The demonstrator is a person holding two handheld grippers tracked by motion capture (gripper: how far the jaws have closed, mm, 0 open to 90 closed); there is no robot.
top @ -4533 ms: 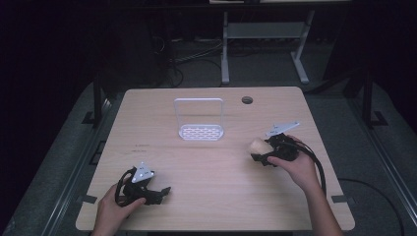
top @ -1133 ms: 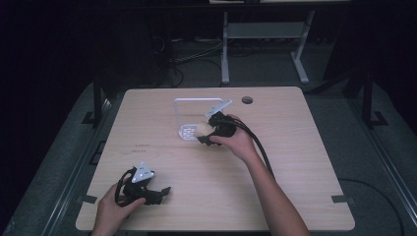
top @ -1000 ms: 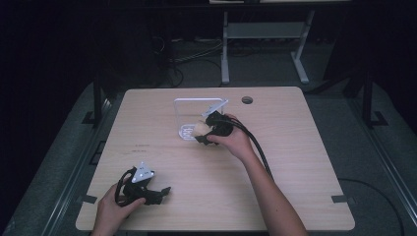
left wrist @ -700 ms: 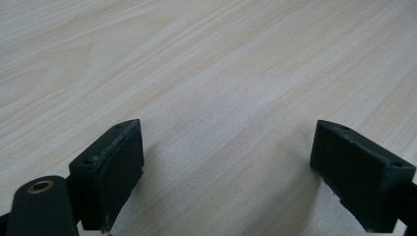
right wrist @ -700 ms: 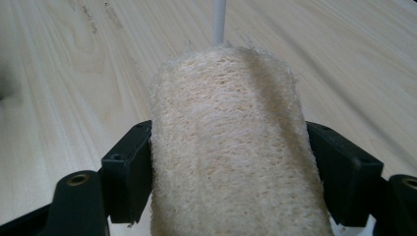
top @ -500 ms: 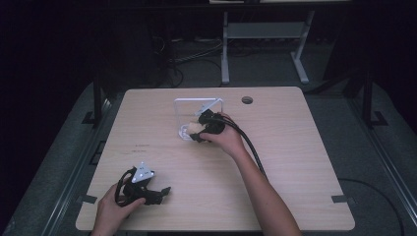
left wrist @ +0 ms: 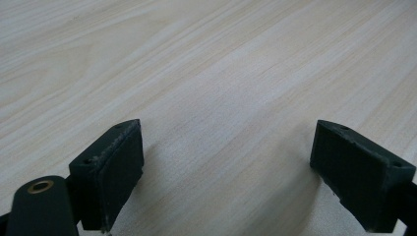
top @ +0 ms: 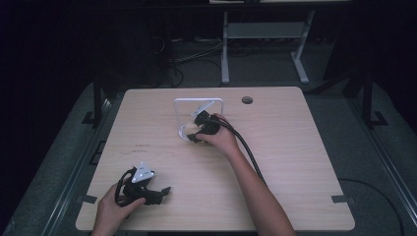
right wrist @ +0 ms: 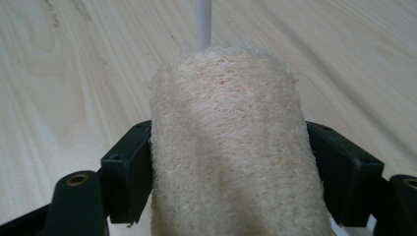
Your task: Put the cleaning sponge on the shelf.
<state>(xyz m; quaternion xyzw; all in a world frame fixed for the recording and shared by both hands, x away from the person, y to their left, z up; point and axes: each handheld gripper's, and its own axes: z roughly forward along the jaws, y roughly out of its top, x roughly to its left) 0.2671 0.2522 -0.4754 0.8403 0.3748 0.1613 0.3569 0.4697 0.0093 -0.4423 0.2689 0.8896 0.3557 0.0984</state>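
Note:
A cream, rough-fibred sponge roll point(right wrist: 231, 137) sits between the jaws of my right gripper point(right wrist: 228, 169), and both pads press on its sides. From above, that gripper point(top: 191, 133) is at the foot of a white wire rack point(top: 196, 101) in the middle of the far half of the table, with the sponge point(top: 185, 131) at the rack's left front corner. A thin white rod of the rack point(right wrist: 203, 22) rises just behind the sponge. My left gripper point(top: 158, 192) rests on the table near the front left. Its jaws point(left wrist: 236, 162) stand wide apart over bare wood.
The wooden table point(top: 295, 147) has a round cable hole point(top: 247, 100) at the back, right of the rack. A black cable point(top: 248, 152) trails along the right forearm. A metal stand point(top: 260, 34) is on the dark floor beyond the table.
The right hand has carried the sponge from the table's right side to the rack. Over the last second it has slid left and lower to the rack's foot. The left gripper has stayed put.

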